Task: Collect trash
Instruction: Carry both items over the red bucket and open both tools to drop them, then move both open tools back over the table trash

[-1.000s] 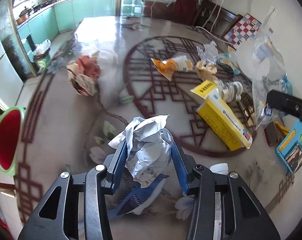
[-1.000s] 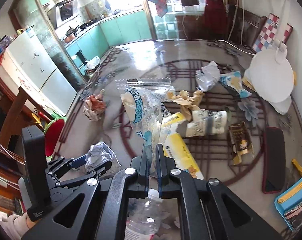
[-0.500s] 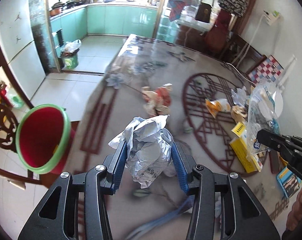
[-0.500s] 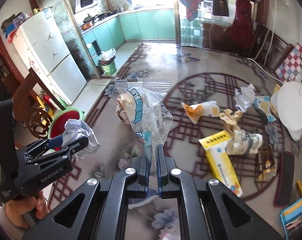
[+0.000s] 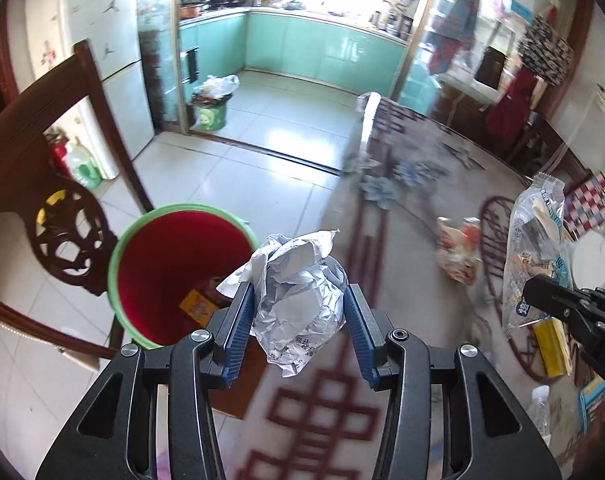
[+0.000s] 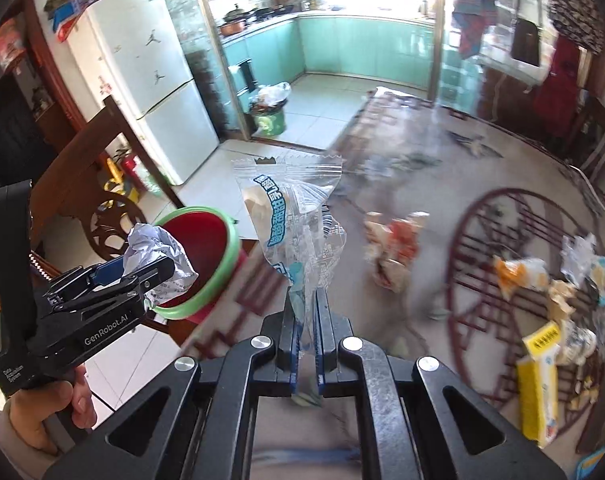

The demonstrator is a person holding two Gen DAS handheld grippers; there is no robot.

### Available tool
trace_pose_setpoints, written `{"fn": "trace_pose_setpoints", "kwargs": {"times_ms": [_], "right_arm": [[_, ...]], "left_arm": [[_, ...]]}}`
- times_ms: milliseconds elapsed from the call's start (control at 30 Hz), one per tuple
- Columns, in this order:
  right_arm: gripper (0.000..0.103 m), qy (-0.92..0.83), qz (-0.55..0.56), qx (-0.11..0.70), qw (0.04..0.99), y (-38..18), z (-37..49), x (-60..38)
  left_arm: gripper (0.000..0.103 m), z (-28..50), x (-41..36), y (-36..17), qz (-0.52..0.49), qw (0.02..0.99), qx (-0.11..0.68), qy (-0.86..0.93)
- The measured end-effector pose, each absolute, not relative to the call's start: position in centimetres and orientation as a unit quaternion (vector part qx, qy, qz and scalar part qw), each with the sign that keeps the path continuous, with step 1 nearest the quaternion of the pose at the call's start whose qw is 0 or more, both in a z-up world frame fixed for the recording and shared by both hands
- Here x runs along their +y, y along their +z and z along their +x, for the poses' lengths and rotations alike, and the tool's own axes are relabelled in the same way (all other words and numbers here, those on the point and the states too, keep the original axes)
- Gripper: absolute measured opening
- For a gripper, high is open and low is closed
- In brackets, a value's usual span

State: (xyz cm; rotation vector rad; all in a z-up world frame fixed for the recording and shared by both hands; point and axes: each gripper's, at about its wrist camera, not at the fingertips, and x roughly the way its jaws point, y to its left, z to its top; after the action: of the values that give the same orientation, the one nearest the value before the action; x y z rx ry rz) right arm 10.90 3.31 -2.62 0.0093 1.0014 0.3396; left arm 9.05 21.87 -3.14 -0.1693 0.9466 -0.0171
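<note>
Fingers [image 5: 238, 322] clamp crumpled silvery paper wad [image 5: 298, 300] beside red bin [image 5: 174, 268].

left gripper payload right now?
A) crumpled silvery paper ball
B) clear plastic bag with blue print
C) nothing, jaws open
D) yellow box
A: the left gripper has its blue pads closed on the crumpled silvery paper ball, beside the red bin. The clear plastic bag is the one pinched in the right gripper.
</note>
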Motion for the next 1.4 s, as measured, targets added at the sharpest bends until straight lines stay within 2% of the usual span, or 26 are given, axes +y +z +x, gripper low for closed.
{"fn": "trace_pose_setpoints", "kwargs": {"times_ms": [367,667,733,800,833,867,967,1167,1400], "right_arm": [[0.004,0.265,-0.008,0.518,0.813,-9.7,18.6,16.3],[0.004,0.293,-0.03,0.537,0.791,-14.2,21.8,22.1],[0.005,0.296,-0.03,0.537,0.789,-14.5,22.1,22.7],[0.006,0.301,-0.035,0.54,0.785,-14.9,22.5,23.3],[0.01,0.3,-0.042,0.543,0.783,-15.2,22.6,23.6],[0.015,0.3,-0.047,0.546,0.781,-15.4,22.7,24.0],[0.022,0.293,-0.05,0.545,0.784,-15.7,23.0,24.3],[0.029,0.287,-0.031,0.538,0.792,-15.1,22.8,23.5],[0.03,0.291,-0.011,0.506,0.812,-11.7,20.7,21.3]], "left_arm": [[0.044,12.4,33.4,-6.6,-0.132,0.877,0.457,0.066],[0.045,14.7,36.2,-9.6,-0.13,0.868,0.474,0.075],[0.049,15.0,36.3,-9.9,-0.13,0.868,0.474,0.068],[0.068,15.0,36.5,-10.1,-0.131,0.871,0.469,0.068],[0.093,15.0,36.6,-10.0,-0.13,0.871,0.467,0.077],[0.102,15.0,36.8,-9.9,-0.127,0.873,0.463,0.089],[0.102,14.8,37.6,-9.5,-0.132,0.877,0.451,0.101],[0.102,14.4,38.4,-9.0,-0.14,0.877,0.447,0.108],[0.102,13.5,37.3,-7.8,-0.146,0.88,0.441,0.104]]}}
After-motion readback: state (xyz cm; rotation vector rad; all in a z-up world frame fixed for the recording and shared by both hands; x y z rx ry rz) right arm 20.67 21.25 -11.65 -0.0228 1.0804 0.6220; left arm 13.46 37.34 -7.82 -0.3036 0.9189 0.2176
